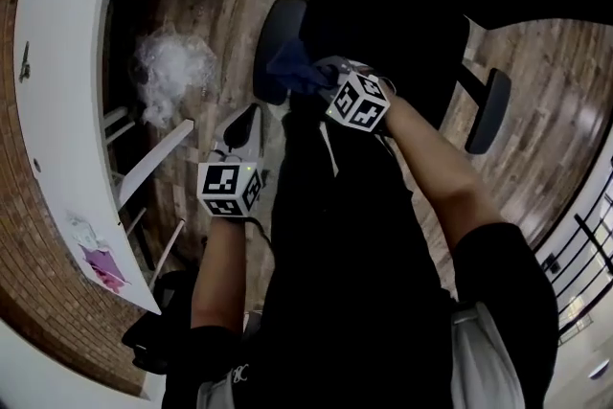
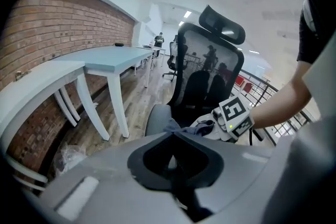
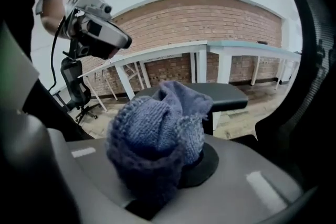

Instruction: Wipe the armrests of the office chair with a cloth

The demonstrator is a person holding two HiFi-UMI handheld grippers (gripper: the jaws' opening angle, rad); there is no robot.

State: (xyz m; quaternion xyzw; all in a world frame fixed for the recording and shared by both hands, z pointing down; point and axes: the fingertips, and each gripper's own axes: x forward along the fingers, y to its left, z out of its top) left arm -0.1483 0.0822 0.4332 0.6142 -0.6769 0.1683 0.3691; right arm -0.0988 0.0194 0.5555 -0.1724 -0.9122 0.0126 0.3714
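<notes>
The cloth (image 3: 157, 134) is a blue-grey knitted piece, bunched into a lump and pinched between the jaws of the right gripper (image 1: 321, 75), with its loose folds standing up past the jaw tips. Just beyond it lies the near armrest (image 3: 218, 93) of the office chair (image 2: 207, 71), a flat, level, dark-grey pad; whether the cloth touches it cannot be told. The chair is black and mesh-backed with a headrest, and stands upright ahead of the left gripper (image 1: 249, 113). Its other armrest (image 1: 490, 110) is well apart, to the right of the right gripper.
</notes>
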